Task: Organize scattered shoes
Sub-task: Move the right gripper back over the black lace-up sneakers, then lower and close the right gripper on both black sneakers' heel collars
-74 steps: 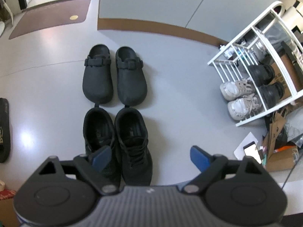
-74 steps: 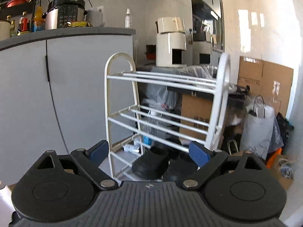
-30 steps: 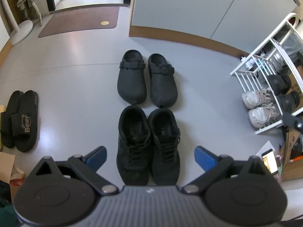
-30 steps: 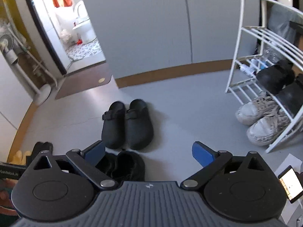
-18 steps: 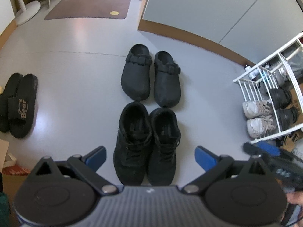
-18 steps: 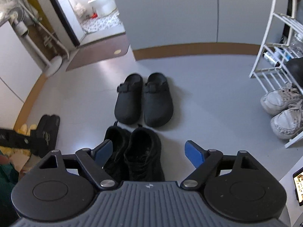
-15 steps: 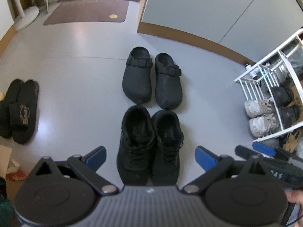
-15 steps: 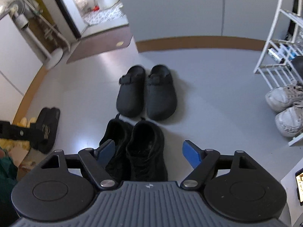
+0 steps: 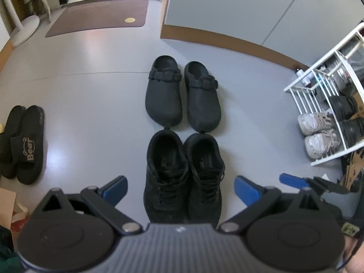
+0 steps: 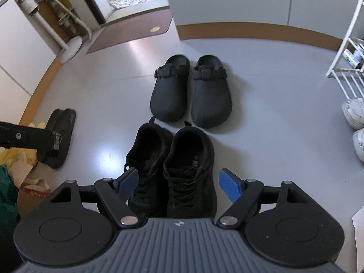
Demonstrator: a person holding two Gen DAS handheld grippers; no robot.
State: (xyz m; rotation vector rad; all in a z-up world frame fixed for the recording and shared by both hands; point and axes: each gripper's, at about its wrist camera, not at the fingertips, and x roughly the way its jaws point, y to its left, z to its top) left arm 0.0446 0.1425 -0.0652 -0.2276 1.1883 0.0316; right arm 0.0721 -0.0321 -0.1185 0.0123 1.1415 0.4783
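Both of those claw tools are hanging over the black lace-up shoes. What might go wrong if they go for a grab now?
The black sneakers sit pressed together, so a finger of the right gripper may not fit between them and could drag both. Their heels nearly touch the black clogs, which could get nudged. The left gripper, also open, hovers close enough that they might collide.

Sneaker toes point(image 9: 182, 207) hidden; white shoe rack point(image 9: 327, 86) cut off, contents perhaps bottles.
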